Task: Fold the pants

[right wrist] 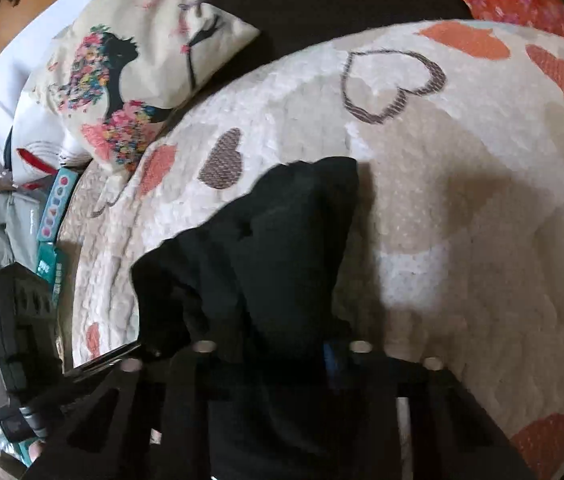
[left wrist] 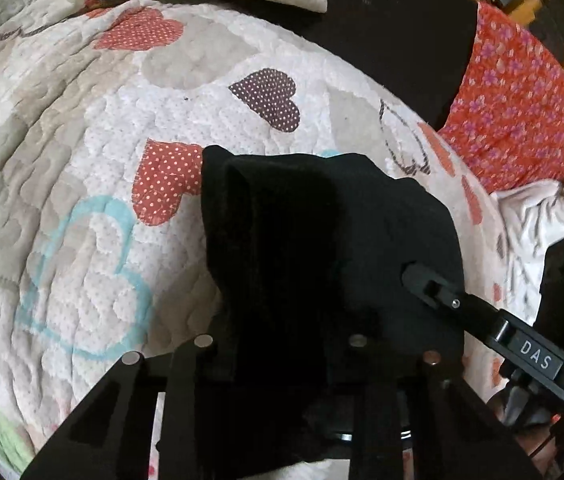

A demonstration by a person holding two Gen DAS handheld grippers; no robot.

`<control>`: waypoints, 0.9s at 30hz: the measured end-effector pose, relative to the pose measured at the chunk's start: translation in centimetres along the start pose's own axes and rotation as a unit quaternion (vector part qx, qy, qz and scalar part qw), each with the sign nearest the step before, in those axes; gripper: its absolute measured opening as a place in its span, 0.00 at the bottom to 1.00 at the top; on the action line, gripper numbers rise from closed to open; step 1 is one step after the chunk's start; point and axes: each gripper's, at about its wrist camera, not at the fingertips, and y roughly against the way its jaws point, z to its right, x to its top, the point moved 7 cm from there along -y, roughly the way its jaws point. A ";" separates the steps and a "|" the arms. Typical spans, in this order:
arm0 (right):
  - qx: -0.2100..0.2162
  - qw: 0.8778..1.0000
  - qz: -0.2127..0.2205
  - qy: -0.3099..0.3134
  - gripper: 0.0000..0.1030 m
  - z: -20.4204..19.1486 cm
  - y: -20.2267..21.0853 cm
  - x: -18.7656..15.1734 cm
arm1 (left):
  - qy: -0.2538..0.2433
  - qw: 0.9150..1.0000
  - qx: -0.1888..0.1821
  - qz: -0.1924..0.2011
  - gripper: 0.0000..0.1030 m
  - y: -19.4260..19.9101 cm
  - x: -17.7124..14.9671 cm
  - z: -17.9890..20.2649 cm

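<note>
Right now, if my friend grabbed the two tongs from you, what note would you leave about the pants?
Left tongs: shut on the black pants, near one edge.
Right tongs: shut on the same pants, near the other edge.
Pants: bunched and hanging from both tongs over the heart-patterned quilt; floral pillow sits at the far side.
Done: both grips taken.
Left: lay the pants flat, then fold and smooth them, probably.

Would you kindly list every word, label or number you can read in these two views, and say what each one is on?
"DAS": white letters on a small plate on the right gripper, seen in the left wrist view.
Teal boxes at the bed's edge, right wrist view: print too blurred to read.
Nothing else is legible; the black pants show no label.
</note>
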 end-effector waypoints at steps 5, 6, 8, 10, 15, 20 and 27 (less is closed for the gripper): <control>0.016 1.000 0.023 0.006 0.20 -1.8 2.9 -0.1 | 0.020 0.999 -0.027 0.009 0.26 2.4 -0.8 0.9; 0.016 0.999 0.029 0.008 0.20 -2.1 3.6 -0.2 | 0.020 0.999 -0.028 0.012 0.26 2.8 -1.1 1.2; 0.016 0.999 0.041 0.016 0.20 -2.6 5.2 -0.6 | 0.016 0.999 -0.030 0.019 0.26 3.8 -1.6 2.1; 0.012 0.998 0.051 0.023 0.20 -2.8 6.8 -1.1 | 0.007 0.999 -0.031 0.027 0.26 4.9 -2.2 3.3; 0.009 0.996 0.078 0.030 0.20 -2.9 10.7 -2.2 | -0.026 0.998 -0.016 0.047 0.26 7.2 -3.4 6.5; -0.006 0.993 0.106 0.049 0.20 -3.0 14.3 -4.0 | -0.090 0.992 0.040 0.079 0.26 9.8 -5.4 9.9; -0.006 0.988 0.141 0.060 0.20 -3.1 18.2 -6.4 | -0.155 0.976 0.100 0.115 0.26 12.4 -7.6 12.9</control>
